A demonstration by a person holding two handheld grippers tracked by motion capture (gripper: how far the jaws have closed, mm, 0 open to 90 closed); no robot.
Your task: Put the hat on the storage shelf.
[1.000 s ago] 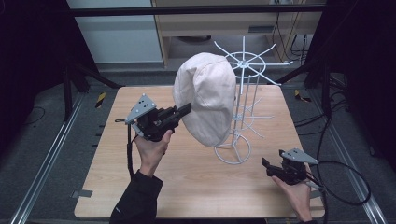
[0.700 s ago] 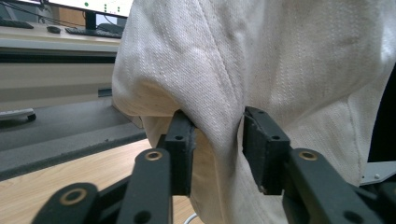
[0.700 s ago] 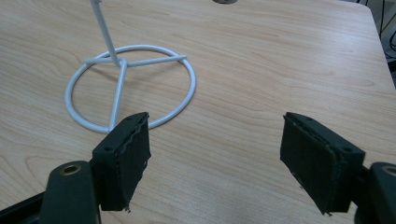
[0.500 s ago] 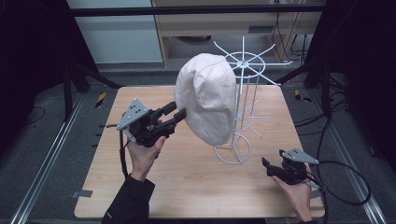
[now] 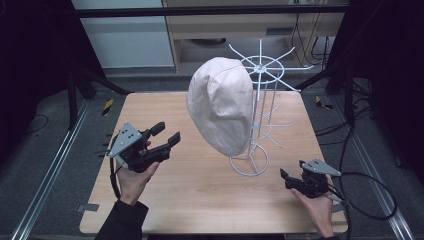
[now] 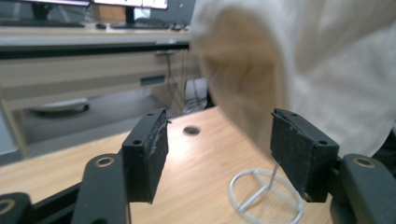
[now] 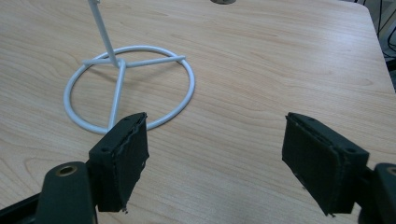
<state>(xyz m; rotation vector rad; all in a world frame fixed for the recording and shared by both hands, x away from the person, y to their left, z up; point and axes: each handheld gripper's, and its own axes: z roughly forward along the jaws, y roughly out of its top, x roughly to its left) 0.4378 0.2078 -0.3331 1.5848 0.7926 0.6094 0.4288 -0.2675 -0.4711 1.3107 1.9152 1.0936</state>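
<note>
The cream cap (image 5: 221,105) hangs on the white wire stand (image 5: 260,107), draped over one of its upper arms so that its lower edge dangles above the stand's ring base (image 7: 128,91), which sits on the desk (image 5: 200,185). Judging from that, the hanging itself looks done, or close to it. The left tool (image 5: 167,134) is held above the desk to the left of the cap, apart from it, with its jaws spread and nothing between them; in the left gripper view the cap (image 6: 299,60) looms just beyond the tips. The right tool (image 5: 286,176) rests low near the front right corner of the desk, jaws likewise wide apart and empty, pointed toward the ring base. What seems left is little (perhaps only a check that the cap sits securely and does not slide off the arm), since neither tool grips anything.
</note>
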